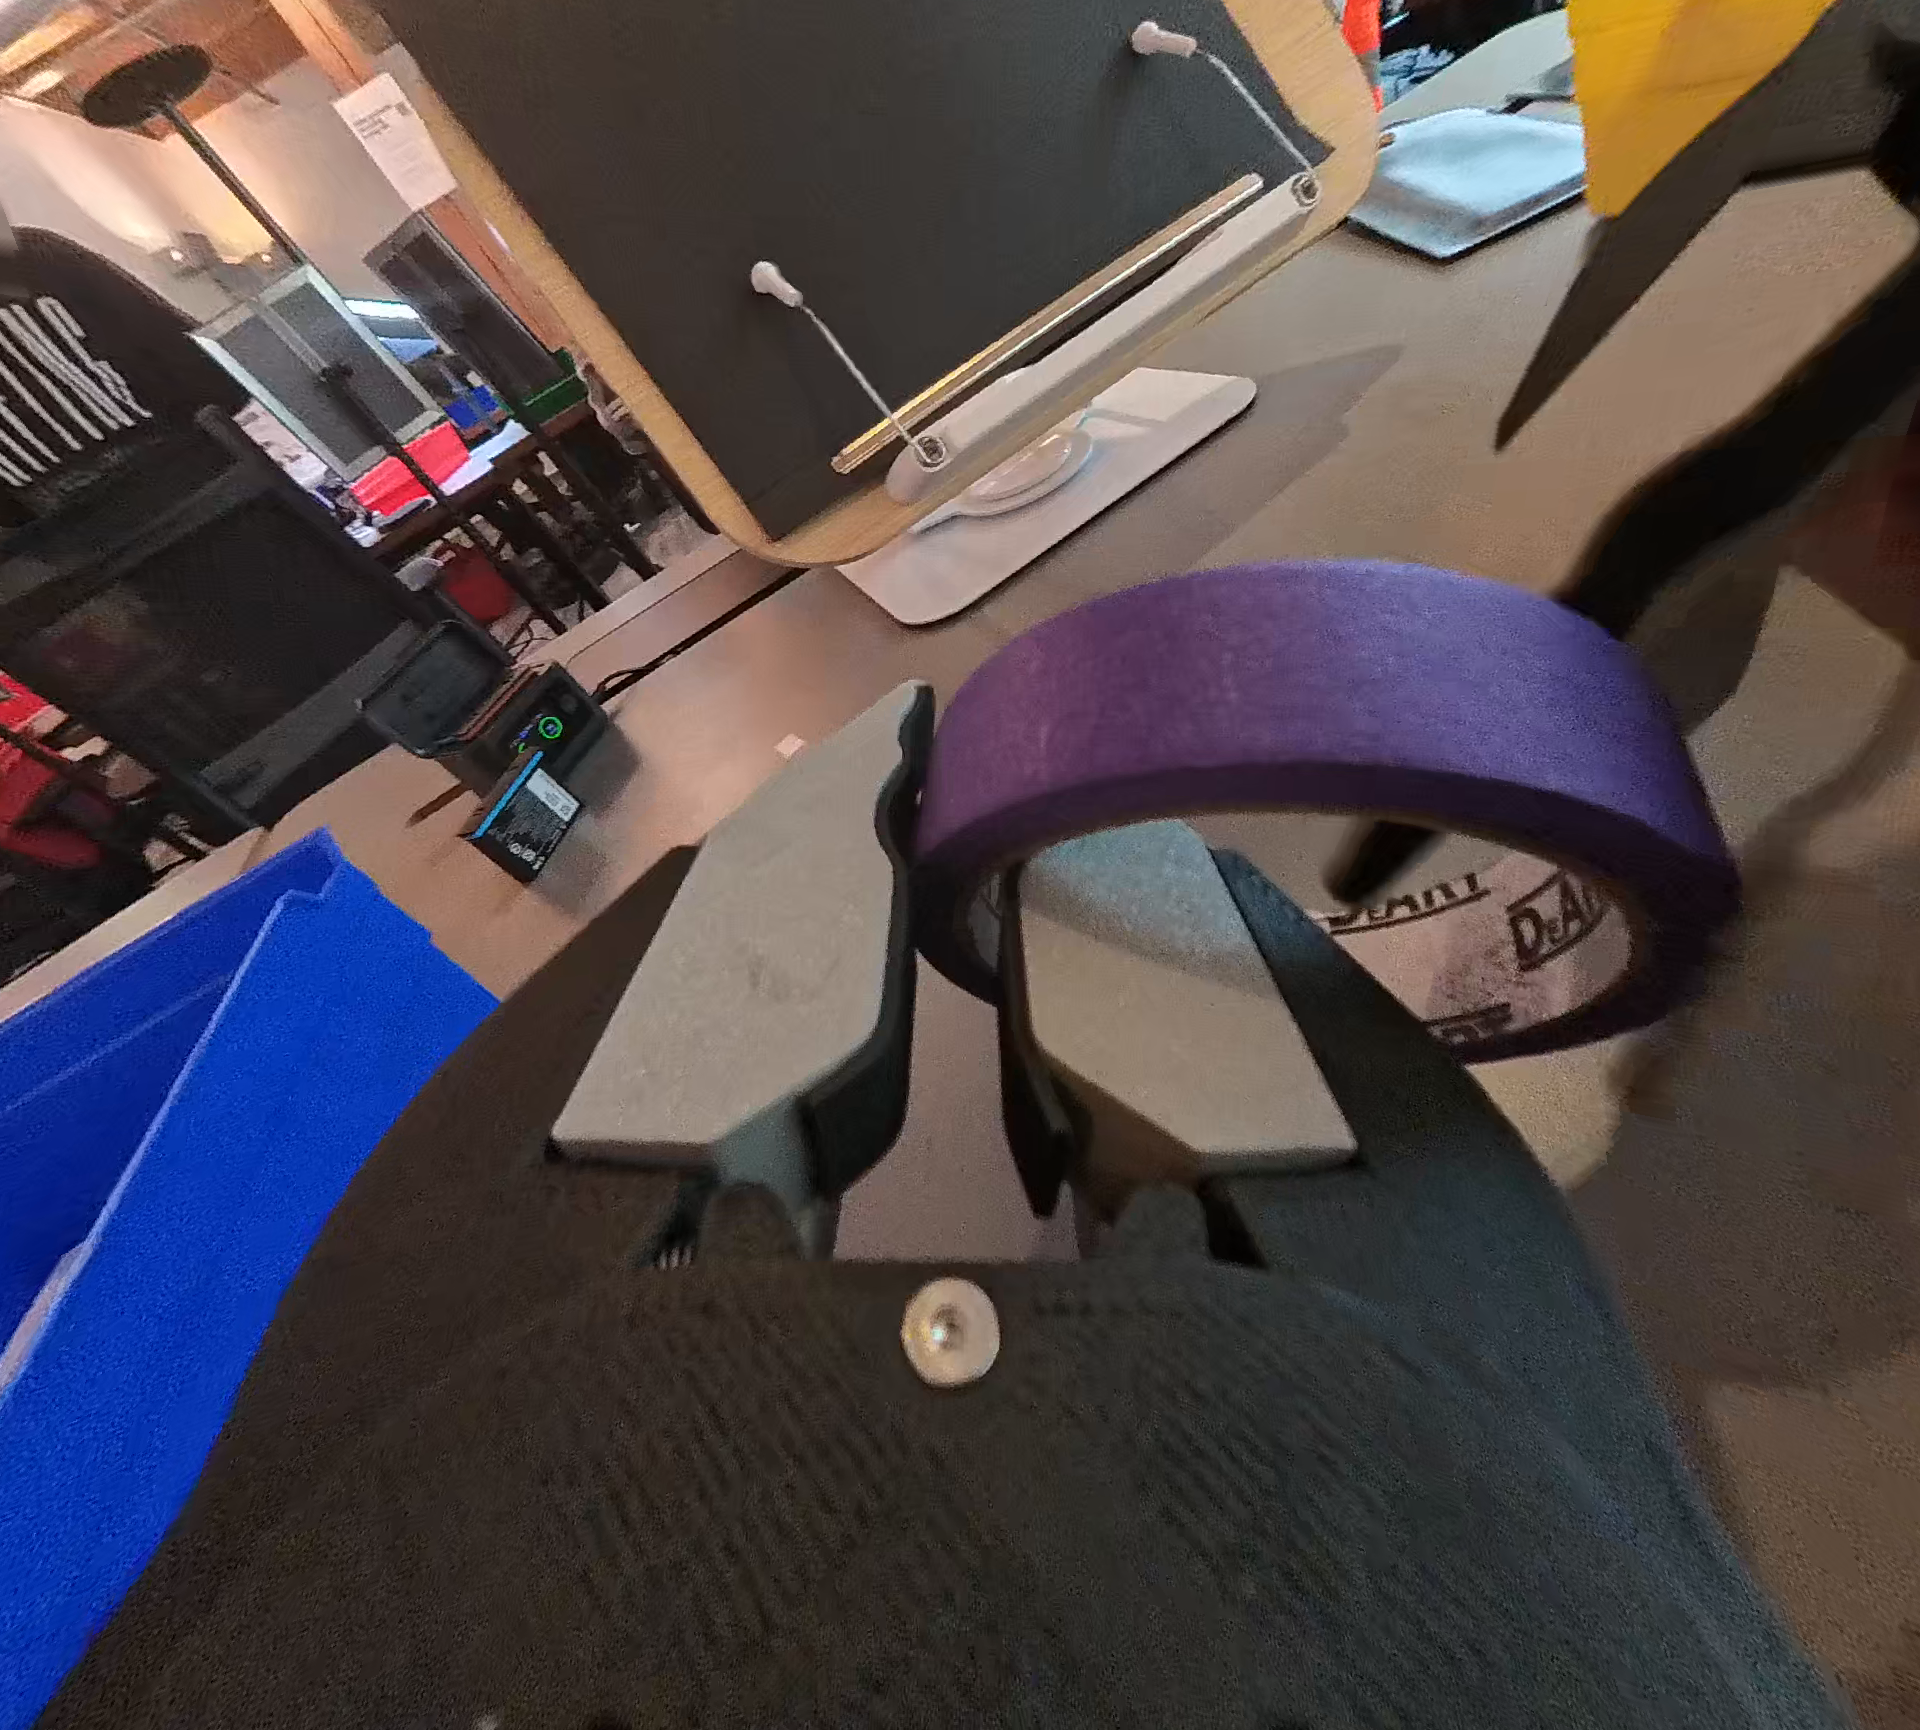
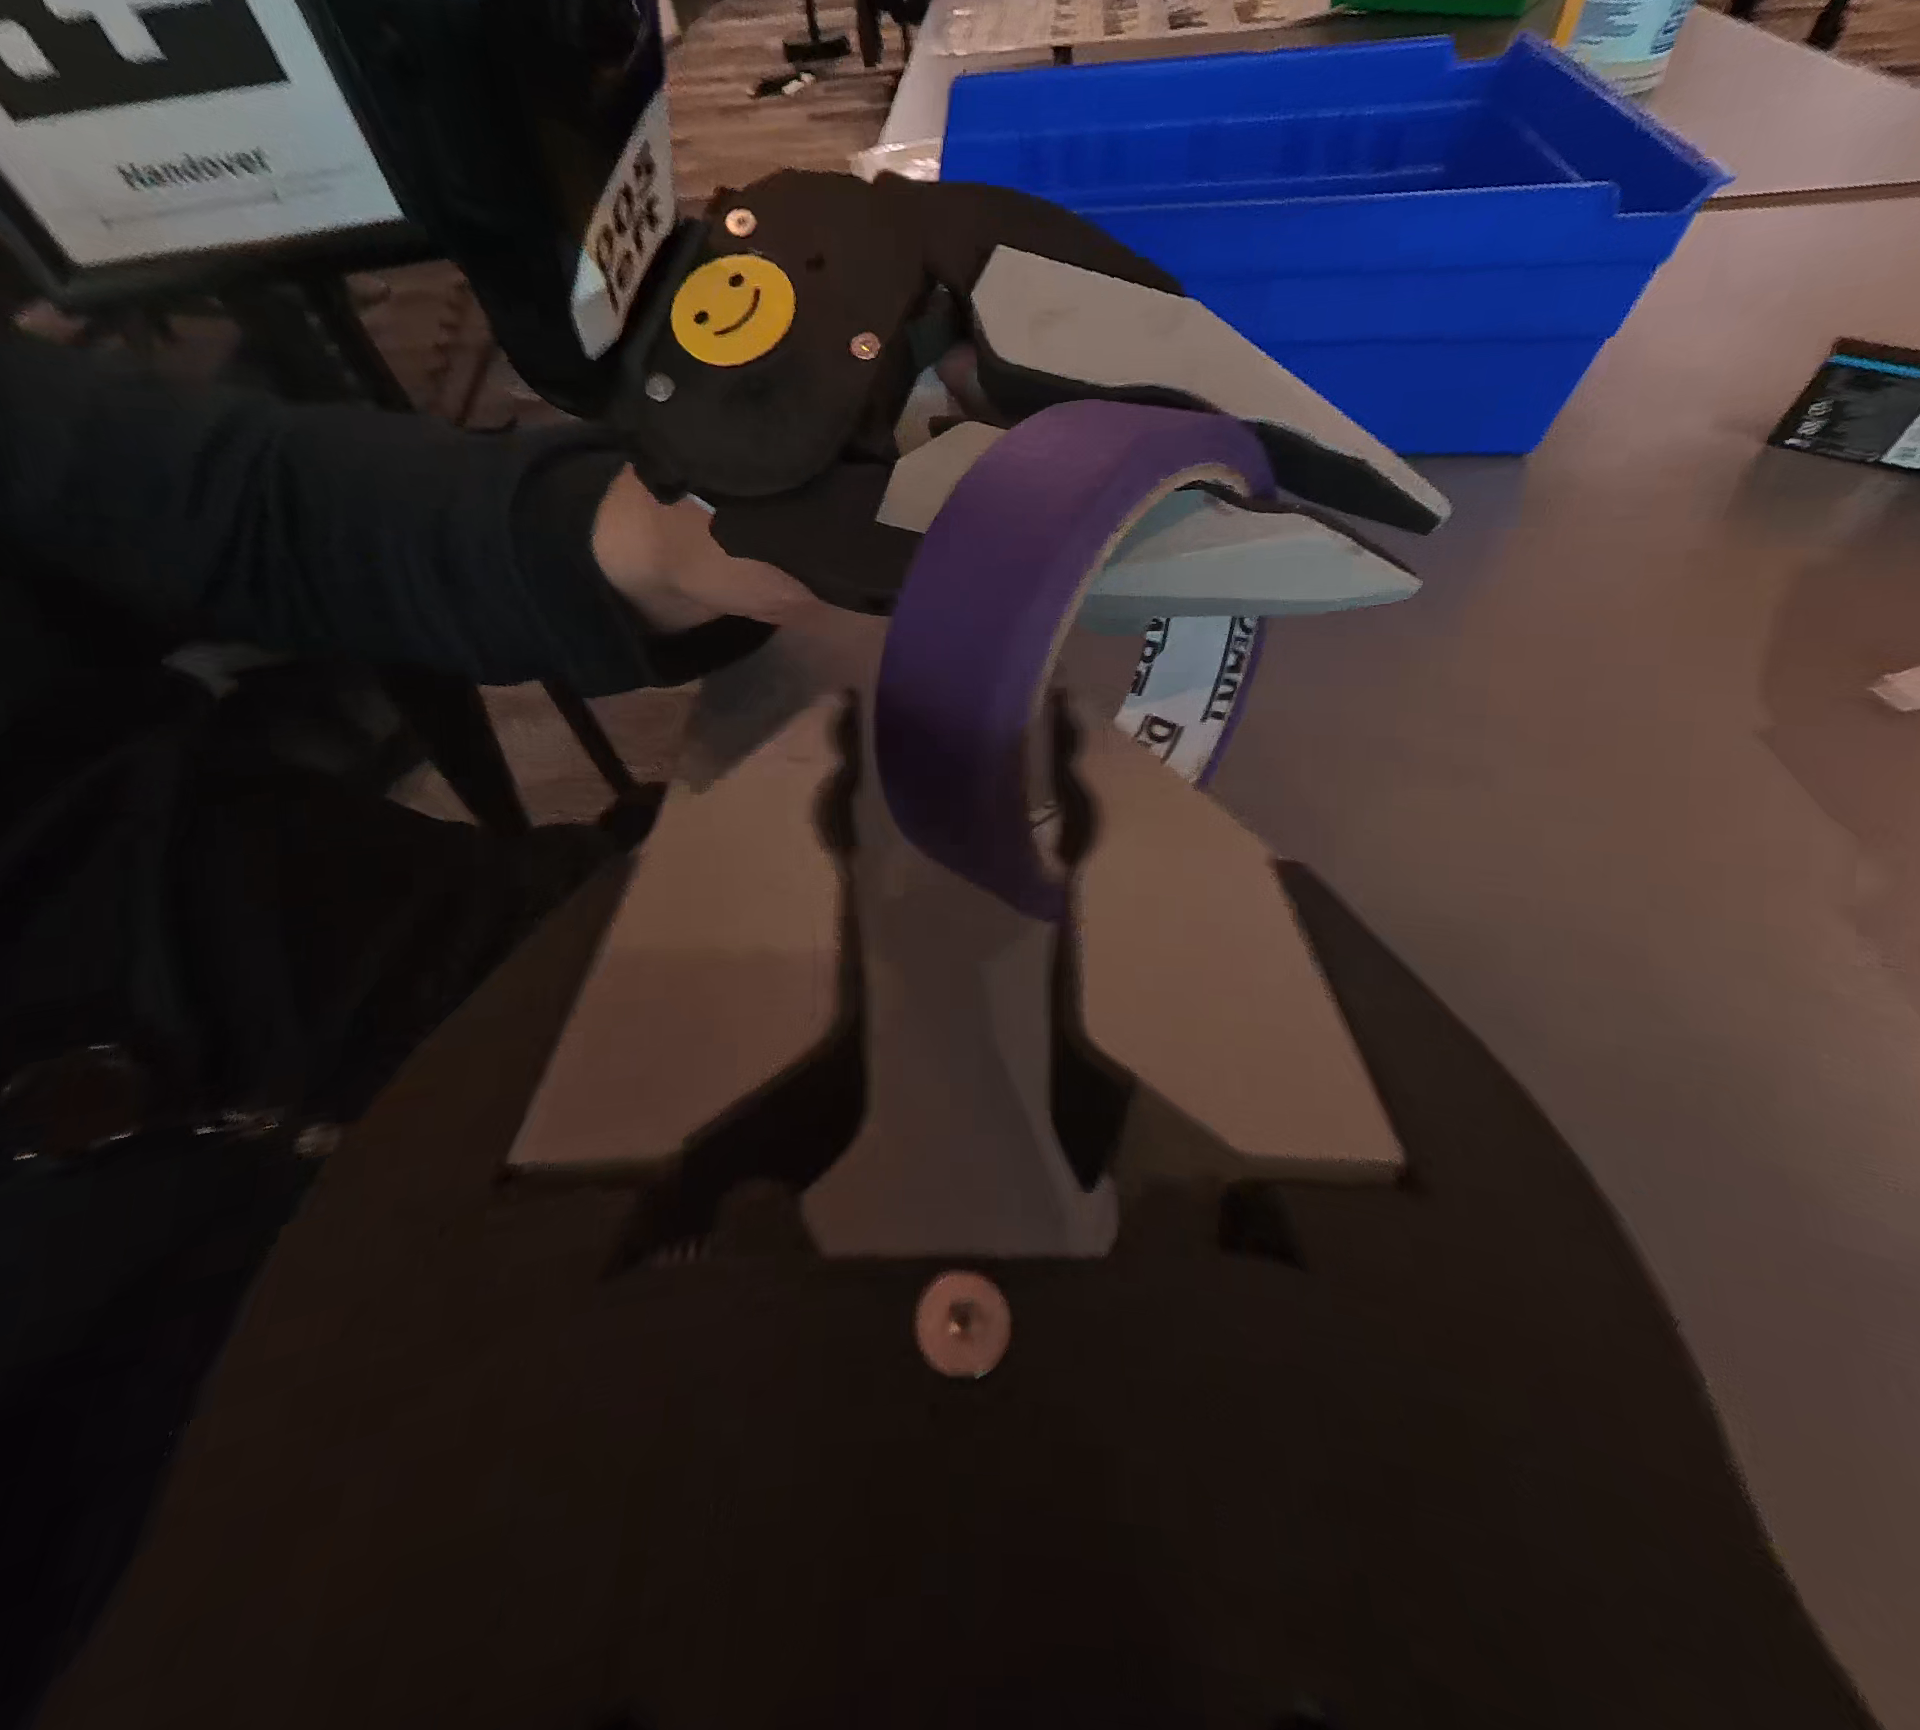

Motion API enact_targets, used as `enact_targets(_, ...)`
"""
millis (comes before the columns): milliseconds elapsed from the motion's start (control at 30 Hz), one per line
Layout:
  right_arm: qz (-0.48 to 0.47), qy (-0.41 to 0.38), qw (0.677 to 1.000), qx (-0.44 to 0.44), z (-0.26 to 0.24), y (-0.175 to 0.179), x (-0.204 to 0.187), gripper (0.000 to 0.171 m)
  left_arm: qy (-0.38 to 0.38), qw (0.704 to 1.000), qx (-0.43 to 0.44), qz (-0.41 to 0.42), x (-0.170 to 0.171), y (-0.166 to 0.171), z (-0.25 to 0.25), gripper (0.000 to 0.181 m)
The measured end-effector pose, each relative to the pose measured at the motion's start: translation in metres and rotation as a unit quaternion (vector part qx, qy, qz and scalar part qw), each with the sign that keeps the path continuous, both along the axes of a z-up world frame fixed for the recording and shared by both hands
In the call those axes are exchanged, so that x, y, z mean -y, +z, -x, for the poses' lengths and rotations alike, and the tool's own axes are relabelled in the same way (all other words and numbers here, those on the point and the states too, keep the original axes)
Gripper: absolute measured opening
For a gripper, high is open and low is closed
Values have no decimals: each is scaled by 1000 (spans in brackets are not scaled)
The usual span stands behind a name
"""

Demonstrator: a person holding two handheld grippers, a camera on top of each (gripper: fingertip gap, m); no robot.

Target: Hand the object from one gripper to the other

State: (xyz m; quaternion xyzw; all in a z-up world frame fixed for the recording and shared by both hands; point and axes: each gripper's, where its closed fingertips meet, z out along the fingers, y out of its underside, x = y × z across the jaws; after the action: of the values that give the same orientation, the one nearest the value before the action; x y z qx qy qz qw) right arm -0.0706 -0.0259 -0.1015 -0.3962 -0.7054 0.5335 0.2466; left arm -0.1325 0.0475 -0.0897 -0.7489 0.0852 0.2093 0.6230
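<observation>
Purple tape roll is held mid-air above the table, left gripper clamped on its band; right gripper straddles the opposite side, apparently unclosed, ready for transfer.

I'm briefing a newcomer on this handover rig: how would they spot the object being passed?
Above the grey table, near the blue bin, two grippers meet. Between them hangs a purple tape roll, the only ring-shaped, purple thing here.

Tape roll purple, white core w/ black print. Storage bin blue. Grippers blk/grey; yellow smiley disc.
</observation>
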Motion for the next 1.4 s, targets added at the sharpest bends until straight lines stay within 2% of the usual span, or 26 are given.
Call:
enact_targets(33,-15,1,1000,-3,1,-1,3,22,4,1000,2,-1,1,0,1,7)
enact_targets(133,-36,-11,999,-6,3,-2,6,22,-1,1000,10,9,4,-2,2,6)
enact_targets(233,-41,-11,999,-6,2,-3,6,22,-18,999,10,37,7,-9,-1,18)
enact_targets(400,-115,-124,986,-3,12,-13,-36,20,-51,993,44,100,17,-19,0,36)
enact_targets(500,-169,-206,964,-14,15,-13,-67,19,-54,992,51,101,23,-13,5,37)
enact_targets(567,-186,-233,954,-26,15,-9,-76,19,-62,992,64,91,27,-7,4,36)
enact_targets(733,-219,-262,939,-37,14,-6,-85,19,-72,991,76,83,31,-2,2,34)
enact_targets(900,-291,-289,912,-13,14,-20,-99,20,-72,991,71,88,30,-6,0,34)
enact_targets(1033,-276,-263,924,-41,15,-11,-84,20,-75,990,77,88,30,-7,-1,34)
enact_targets(1100,-259,-254,930,-61,13,-2,-78,19,-97,984,121,83,30,-6,-6,35)
enact_targets(1200,-296,-232,919,-118,9,12,-64,19,-142,962,222,71,31,0,-16,40)
enact_targets(1400,-465,-229,834,-190,9,18,-41,20,-184,912,366,36,31,12,-15,52)
